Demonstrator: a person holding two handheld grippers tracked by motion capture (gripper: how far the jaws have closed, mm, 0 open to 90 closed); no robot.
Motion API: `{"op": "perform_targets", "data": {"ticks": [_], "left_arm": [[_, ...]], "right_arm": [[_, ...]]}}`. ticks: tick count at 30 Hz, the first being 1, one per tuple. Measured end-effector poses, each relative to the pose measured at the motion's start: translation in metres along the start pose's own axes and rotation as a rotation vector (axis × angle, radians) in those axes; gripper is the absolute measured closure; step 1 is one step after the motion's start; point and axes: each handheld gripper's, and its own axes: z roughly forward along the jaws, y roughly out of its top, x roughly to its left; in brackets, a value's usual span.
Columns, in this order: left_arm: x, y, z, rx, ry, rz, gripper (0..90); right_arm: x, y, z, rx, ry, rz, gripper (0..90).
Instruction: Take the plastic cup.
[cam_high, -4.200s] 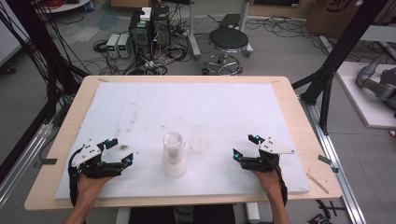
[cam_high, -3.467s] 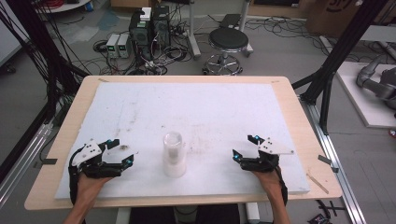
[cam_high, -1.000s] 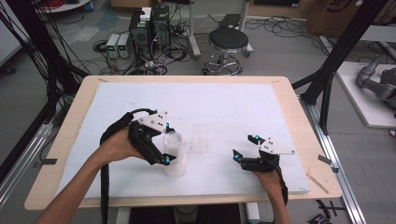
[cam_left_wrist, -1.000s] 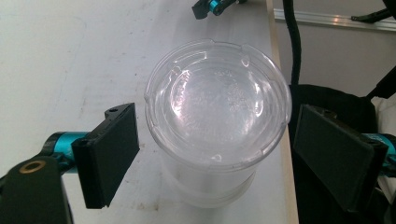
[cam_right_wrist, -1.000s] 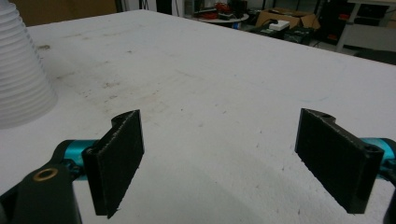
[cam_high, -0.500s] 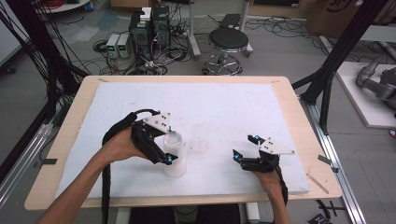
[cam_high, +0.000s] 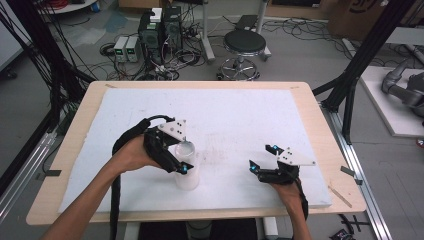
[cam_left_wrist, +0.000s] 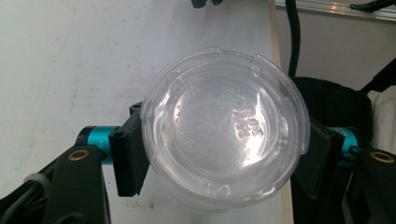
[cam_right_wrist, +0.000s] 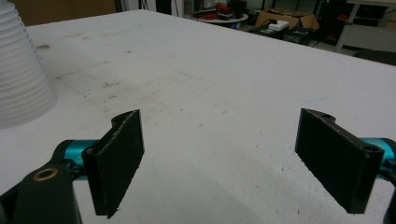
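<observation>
- High view: the left gripper reaches over a stack of clear plastic cups standing near the front of the white foam board on the wooden table. The right gripper rests on the board, well apart. Behind: a stool, cables, computers.
- Left gripper view: the jaws have just been closing and now touch the cups on both sides; the embossed writing on the base is unreadable.
- Right gripper view: jaws wide, nothing between them; the ribbed cups stand at the left edge.

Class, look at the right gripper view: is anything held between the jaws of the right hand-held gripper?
No. The right hand-held gripper has its jaws wide apart over the bare white table cover, with nothing between them.
</observation>
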Motion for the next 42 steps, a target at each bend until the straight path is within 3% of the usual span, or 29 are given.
{"op": "perform_targets", "data": {"ticks": [15, 28, 33, 42], "left_arm": [[0.001, 0.000, -0.001, 0.001, 0.009, -0.018, 34.9], [0.000, 0.004, -0.006, -0.001, 0.012, -0.010, 36.7], [-0.002, 0.011, -0.016, -0.010, 0.012, 0.003, 37.7], [-0.005, 0.031, -0.053, -0.108, 0.012, 0.020, 39.0]], "right_arm": [[0.000, 0.000, 0.000, 0.000, -0.001, -0.001, 15.6], [0.000, 0.000, 0.000, 0.005, 0.002, 0.006, 15.6], [0.000, 0.000, 0.001, 0.002, 0.000, 0.003, 15.6], [0.000, 0.000, 0.000, 0.006, 0.001, 0.007, 15.6]]}}
